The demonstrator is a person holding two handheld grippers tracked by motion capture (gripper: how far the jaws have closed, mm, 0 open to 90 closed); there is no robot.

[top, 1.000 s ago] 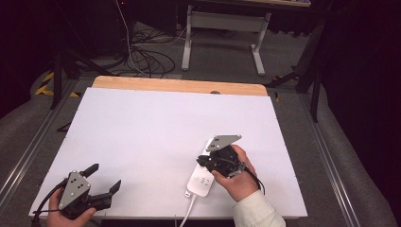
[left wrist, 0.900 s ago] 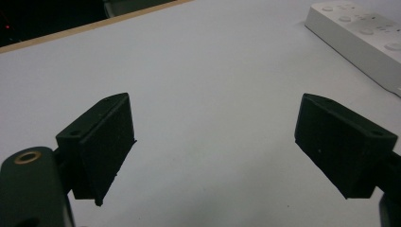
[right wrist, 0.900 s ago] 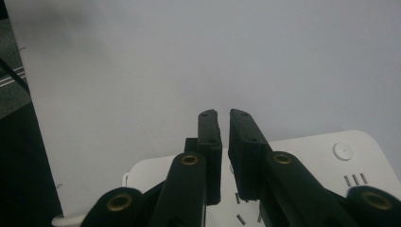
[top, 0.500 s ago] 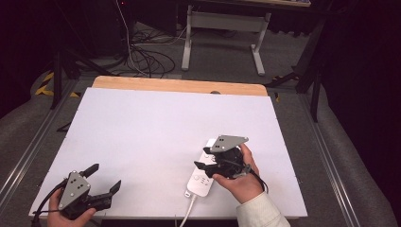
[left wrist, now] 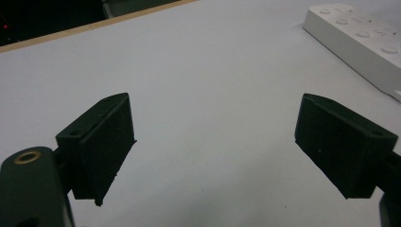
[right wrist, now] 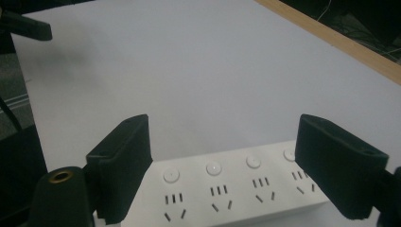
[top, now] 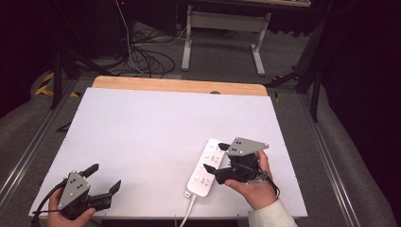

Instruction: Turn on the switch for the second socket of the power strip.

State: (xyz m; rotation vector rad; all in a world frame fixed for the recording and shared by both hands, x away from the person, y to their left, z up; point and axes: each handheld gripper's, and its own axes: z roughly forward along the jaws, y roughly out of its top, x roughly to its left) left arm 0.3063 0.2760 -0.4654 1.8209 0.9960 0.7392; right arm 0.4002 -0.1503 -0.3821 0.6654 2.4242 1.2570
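1. The white power strip [top: 206, 168] lies flat on the white worktop [top: 156, 127], near its front edge.
2. The right gripper [top: 215, 157] hovers beside it, jaws just opened wide, strip below them, untouched.
3. The left gripper [top: 105, 178] rests well apart, jaws wide, holding nothing.

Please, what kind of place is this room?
Probably a lab or workshop for recording: a white-covered table with a power strip, loose cables on the grey floor, a metal stand, and dark surroundings.
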